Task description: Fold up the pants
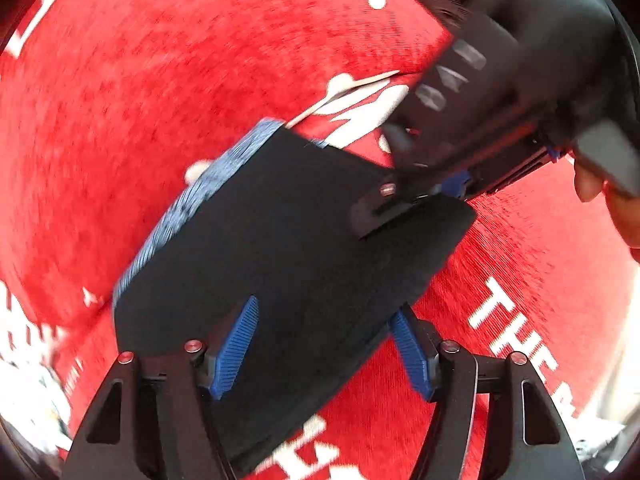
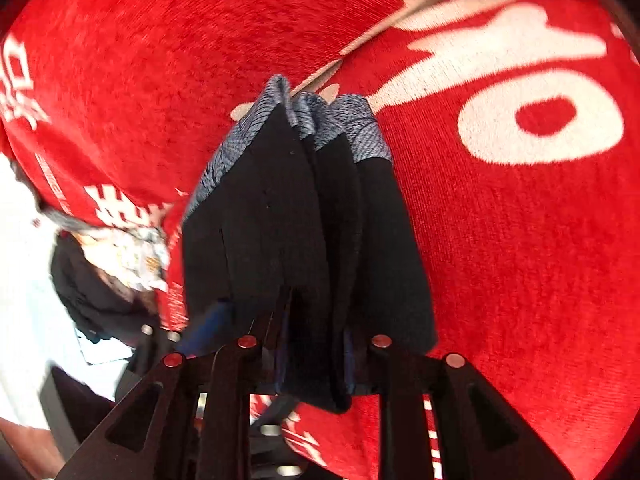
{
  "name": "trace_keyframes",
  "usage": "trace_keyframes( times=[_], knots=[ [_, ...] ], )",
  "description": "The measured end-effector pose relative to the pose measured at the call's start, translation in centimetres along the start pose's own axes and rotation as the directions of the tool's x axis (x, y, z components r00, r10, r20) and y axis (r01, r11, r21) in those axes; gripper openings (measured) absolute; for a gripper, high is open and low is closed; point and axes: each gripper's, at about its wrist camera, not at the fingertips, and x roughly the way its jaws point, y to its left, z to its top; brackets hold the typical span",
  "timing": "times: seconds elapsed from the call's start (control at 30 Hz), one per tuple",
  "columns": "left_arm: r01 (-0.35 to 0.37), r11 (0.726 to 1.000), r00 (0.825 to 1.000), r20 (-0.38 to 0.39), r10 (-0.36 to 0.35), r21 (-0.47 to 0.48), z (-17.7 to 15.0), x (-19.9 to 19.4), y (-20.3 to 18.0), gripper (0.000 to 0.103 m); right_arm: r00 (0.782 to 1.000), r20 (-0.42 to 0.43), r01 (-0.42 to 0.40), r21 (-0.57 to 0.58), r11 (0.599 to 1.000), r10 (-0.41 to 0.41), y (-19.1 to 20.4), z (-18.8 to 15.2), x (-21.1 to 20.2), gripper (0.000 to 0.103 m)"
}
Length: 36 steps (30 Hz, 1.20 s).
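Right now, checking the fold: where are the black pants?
Black pants hang bunched in the right gripper over the red cloth, their near edge between the left gripper's open jaws.

Motion-blurred across both views. White lettering on the red cloth [image 1: 168, 80] cut off at every edge, unreadable. Lower part of the folded black pants [image 2: 288, 208] hidden behind the right gripper [image 2: 316, 352] frame. Dark heap and crumpled pale thing [image 2: 132, 256] at left too smeared to identify.
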Motion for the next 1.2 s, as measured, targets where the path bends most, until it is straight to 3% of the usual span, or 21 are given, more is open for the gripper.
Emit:
trace_keyframes(
  times=[0.1, 0.3, 0.33, 0.43, 0.6, 0.67, 0.73, 0.8, 0.97, 1.0, 1.07, 1.2],
  knots=[
    [0.038, 0.998, 0.999, -0.026, -0.040, -0.057, -0.8, -1.2, 2.0, 0.068, 0.995, 0.006, 0.103, -0.062, 0.993, -0.102, 2.3, -0.7, 0.5, 0.025],
    [-0.001, 0.979, 0.999, -0.036, -0.006, -0.204, -3.1, -3.5, 7.1, 0.068, 0.958, 0.078, 0.282, -0.130, 0.950, -0.274, 4.1, -2.1, 1.2, 0.029],
    [0.001, 0.969, 0.998, -0.054, -0.015, -0.247, -3.4, -3.2, 8.3, 0.068, 0.945, 0.095, 0.322, -0.129, 0.938, -0.311, 4.5, -2.1, 1.2, 0.030],
    [-0.005, 0.923, 0.992, -0.121, -0.045, -0.384, -5.2, -1.2, 12.3, 0.068, 0.874, 0.147, 0.484, -0.165, 0.859, -0.464, 5.8, -2.0, 0.8, 0.035],
    [-0.024, 0.851, 0.987, -0.148, -0.063, -0.525, -7.3, -0.5, 16.4, 0.068, 0.866, 0.159, 0.495, -0.142, 0.857, -0.474, 6.5, -2.6, -1.3, 0.035],
    [-0.029, 0.841, 0.986, -0.156, -0.066, -0.541, -7.8, -0.1, 17.2, 0.068, 0.885, 0.171, 0.457, -0.137, 0.879, -0.433, 7.2, -3.1, -2.0, 0.035],
    [-0.022, 0.841, 0.979, -0.183, -0.093, -0.541, -8.4, 1.3, 17.2, 0.068, 0.904, 0.167, 0.418, -0.157, 0.895, -0.393, 8.2, -3.7, -1.8, 0.035],
    [-0.013, 0.838, 0.971, -0.209, -0.120, -0.545, -9.2, 2.4, 16.7, 0.068, 0.908, 0.148, 0.416, -0.192, 0.889, -0.392, 8.9, -4.1, -0.8, 0.035],
    [-0.001, 0.842, 0.975, -0.187, -0.118, -0.539, -9.6, 2.5, 15.8, 0.078, 0.870, 0.086, 0.493, -0.202, 0.846, -0.486, 7.9, -4.7, 2.8, 0.035],
    [0.006, 0.838, 0.974, -0.187, -0.129, -0.546, -9.6, 2.5, 15.8, 0.080, 0.869, 0.093, 0.494, -0.201, 0.846, -0.485, 7.8, -4.9, 2.9, 0.036],
    [0.004, 0.834, 0.968, -0.206, -0.141, -0.552, -9.7, 3.0, 16.0, 0.095, 0.867, 0.108, 0.497, -0.205, 0.843, -0.486, 8.0, -5.2, 2.7, 0.039],
    [0.004, 0.834, 0.968, -0.206, -0.141, -0.552, -9.7, 2.8, 16.0, 0.095, 0.862, 0.102, 0.506, -0.205, 0.838, -0.496, 8.1, -5.3, 2.7, 0.040]
  ],
)
